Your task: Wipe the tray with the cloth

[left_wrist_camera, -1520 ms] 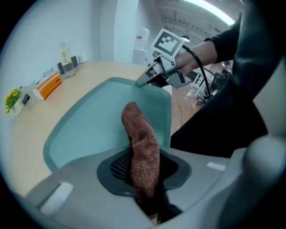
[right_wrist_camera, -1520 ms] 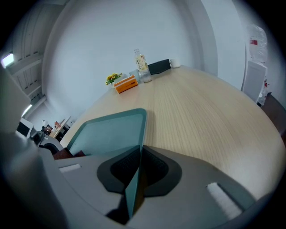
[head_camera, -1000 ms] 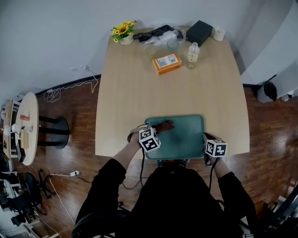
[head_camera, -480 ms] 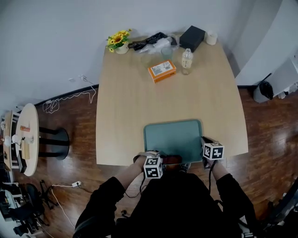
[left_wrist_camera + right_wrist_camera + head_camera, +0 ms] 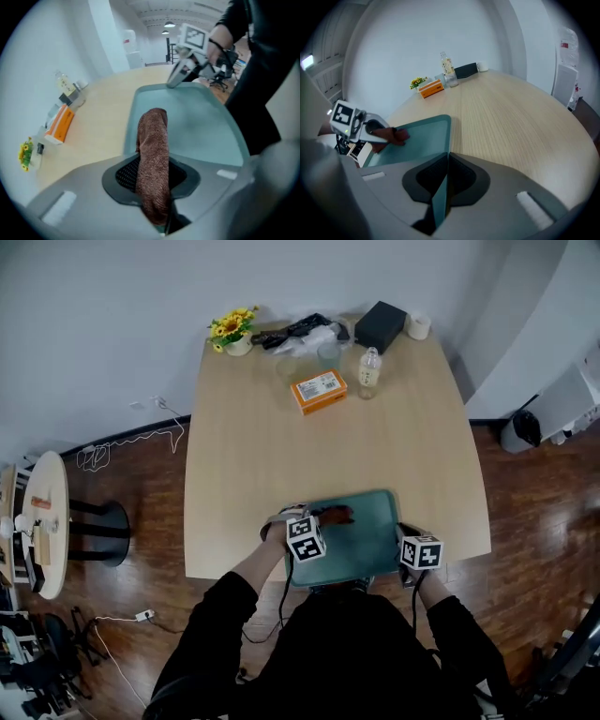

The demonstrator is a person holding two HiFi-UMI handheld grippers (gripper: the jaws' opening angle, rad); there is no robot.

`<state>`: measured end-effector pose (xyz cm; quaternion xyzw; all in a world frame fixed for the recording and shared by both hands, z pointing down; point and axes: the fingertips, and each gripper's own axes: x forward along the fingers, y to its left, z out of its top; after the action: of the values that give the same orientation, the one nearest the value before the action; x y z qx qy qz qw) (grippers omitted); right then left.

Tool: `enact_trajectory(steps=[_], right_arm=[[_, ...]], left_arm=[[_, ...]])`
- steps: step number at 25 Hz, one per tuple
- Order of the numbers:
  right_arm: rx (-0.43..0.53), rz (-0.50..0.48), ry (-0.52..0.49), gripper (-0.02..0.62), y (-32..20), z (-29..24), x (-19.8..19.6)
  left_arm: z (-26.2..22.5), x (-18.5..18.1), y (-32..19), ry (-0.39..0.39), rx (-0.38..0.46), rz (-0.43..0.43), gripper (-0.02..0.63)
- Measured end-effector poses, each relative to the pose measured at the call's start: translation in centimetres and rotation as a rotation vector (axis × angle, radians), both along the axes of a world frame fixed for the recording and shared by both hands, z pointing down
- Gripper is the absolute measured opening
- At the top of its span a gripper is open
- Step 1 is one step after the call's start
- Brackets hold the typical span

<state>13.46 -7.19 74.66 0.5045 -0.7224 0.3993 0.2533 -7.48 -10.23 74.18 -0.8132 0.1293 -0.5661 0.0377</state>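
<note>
The pale wooden tabletop (image 5: 281,456) is bare across its whole middle, from left edge to right edge, so there is wide open room between the far edge and the near one. The green tray (image 5: 366,540) lies at the near edge, a little right of centre, with its near side reaching slightly over that edge; nothing stands in it apart from the cloth. Both of the person's arms, in black sleeves, come in over the near edge and angle steeply down. The right tongs (image 5: 443,183) sit at the tray's right rim near its near right corner, closed on that rim, which runs straight between the pads. The left tongs (image 5: 319,523) are over the tray's left part, close to its far left corner, pinched shut on the brown cloth (image 5: 152,145); the cloth hangs out past the tips in a rolled strip and its free end rests on the tray floor just inside the left rim. Along the far edge stands a row of smaller things, well apart from the tray: a black box (image 5: 380,326) near the far right corner, an orange box (image 5: 318,391) set a little inward, a clear bottle (image 5: 368,371) upright just to its right, and a pot of yellow flowers (image 5: 232,332) at the far left corner
</note>
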Motion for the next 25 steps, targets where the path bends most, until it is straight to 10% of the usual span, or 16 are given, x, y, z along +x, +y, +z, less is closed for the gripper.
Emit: enact_trajectory(steps=[7, 16, 25], right_arm=[[-0.006, 0.034, -0.006, 0.017, -0.2, 0.1, 0.1], [-0.019, 0.049, -0.018, 0.015, 0.2, 0.5, 0.4], [-0.017, 0.043, -0.017, 0.015, -0.1, 0.0, 0.0]], left_arm=[[0.2, 2.7, -3.5, -0.033, 0.018, 0.002, 0.071], [0.2, 8.8, 17.0, 0.116, -0.259, 0.336, 0.069], [0.6, 9.2, 4.8, 0.067, -0.171, 0.226, 0.074]])
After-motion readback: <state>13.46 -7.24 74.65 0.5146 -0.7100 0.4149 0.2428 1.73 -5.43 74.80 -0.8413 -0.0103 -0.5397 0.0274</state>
